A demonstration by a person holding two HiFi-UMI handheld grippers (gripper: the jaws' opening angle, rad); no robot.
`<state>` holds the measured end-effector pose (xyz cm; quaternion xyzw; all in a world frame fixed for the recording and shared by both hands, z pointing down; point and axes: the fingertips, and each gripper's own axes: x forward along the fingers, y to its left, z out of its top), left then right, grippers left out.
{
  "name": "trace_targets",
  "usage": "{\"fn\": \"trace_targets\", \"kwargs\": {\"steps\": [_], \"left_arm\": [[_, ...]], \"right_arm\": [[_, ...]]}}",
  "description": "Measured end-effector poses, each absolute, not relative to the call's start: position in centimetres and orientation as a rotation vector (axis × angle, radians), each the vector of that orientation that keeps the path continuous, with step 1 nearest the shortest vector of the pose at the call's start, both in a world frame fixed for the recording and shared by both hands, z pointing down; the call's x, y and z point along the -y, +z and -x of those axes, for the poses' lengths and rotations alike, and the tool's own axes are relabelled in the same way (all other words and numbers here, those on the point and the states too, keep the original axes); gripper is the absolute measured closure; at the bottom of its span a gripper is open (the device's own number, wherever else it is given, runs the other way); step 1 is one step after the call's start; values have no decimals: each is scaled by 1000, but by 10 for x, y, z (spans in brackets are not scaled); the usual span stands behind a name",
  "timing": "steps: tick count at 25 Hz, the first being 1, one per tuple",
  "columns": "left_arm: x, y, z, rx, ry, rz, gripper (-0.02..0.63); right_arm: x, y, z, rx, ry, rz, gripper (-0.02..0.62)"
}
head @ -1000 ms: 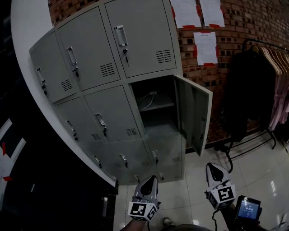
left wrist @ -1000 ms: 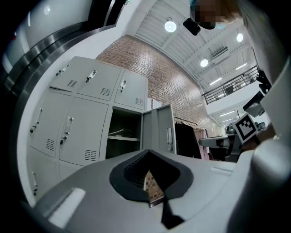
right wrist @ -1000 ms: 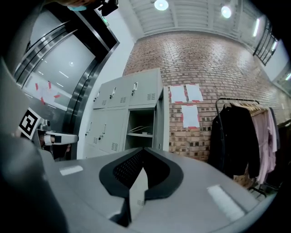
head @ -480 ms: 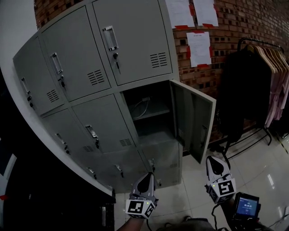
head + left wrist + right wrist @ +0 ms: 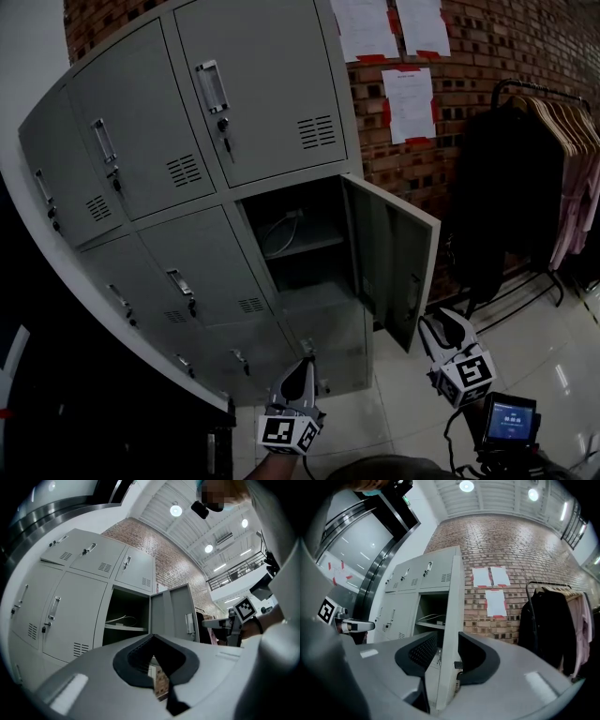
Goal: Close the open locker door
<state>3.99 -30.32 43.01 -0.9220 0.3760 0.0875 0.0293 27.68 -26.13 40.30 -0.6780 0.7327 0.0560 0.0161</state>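
Our right claw is opening, the locker door edge between its jaws, so we stay unclamped and push it to the claw's left.

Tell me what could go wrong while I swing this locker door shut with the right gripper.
1. The right gripper has its jaws opening, with the free edge of the door lined up between them. A push on that thin edge could slip off.
2. A white cable lies on the shelf inside. If it hangs forward, the door may pinch it.
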Motion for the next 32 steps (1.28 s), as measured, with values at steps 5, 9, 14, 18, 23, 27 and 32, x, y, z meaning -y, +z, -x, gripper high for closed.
{"fn": "trace_targets", "kwargs": {"steps": [5,9,14,18,23,27,32], "left_arm": [[306,429,-40,-1196,269,2822,604],[307,427,-41,-1219,274,2802,604],[306,426,-44,-1250,272,2779,604],[305,426,-47,-1275,261,2766,604],[302,427,-50,-1299,245,2752,604],[299,427,-52,-1317,235,2743,604],[294,429,-51,-1346,223,2727,605]], "right_arm": [[281,391,-286,-2366,197,1989,397],[296,391,-288,-2475,140,1830,346],[306,396,-275,-2670,89,1574,304],[306,395,-262,-2767,74,1375,303],[301,395,-254,-2837,101,1255,329],[301,394,-255,-2835,119,1214,423],[298,391,-251,-2840,116,1150,428]]}}
